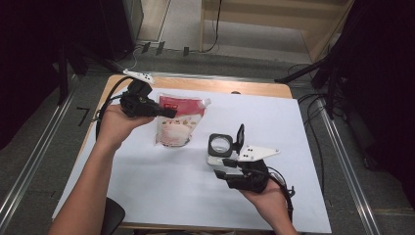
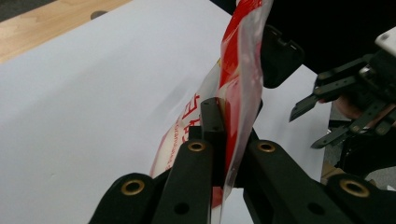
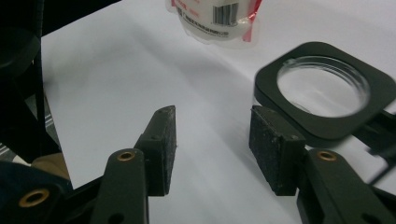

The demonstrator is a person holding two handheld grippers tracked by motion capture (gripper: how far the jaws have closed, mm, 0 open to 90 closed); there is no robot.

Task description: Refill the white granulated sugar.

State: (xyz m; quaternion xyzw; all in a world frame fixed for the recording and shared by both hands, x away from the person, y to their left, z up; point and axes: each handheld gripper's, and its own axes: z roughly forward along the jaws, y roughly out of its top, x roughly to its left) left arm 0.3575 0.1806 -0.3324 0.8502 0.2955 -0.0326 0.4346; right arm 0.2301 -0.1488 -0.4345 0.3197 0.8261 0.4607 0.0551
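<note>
A red-and-white spouted pouch [image 1: 178, 122] hangs over the white sheet, lifted at its upper left edge. My left gripper [image 1: 169, 113] is shut on that edge; in the left gripper view the jaws [image 2: 224, 116] pinch the pouch [image 2: 238, 70] flat between them. A small square jar [image 1: 219, 146] with a black rim stands mid-table, its flip lid [image 1: 240, 136] raised. My right gripper [image 1: 222, 168] sits just in front of the jar. In the right gripper view it [image 3: 212, 126] is open with nothing between the pads, and the jar's mouth [image 3: 327, 88] lies just past the right pad.
A white sheet [image 1: 293, 127] covers most of the wooden table [image 1: 254, 88]. Cables trail from both grippers. Dark stands and floor rails flank the table. The pouch's bottom edge [image 3: 215, 18] shows far off in the right gripper view.
</note>
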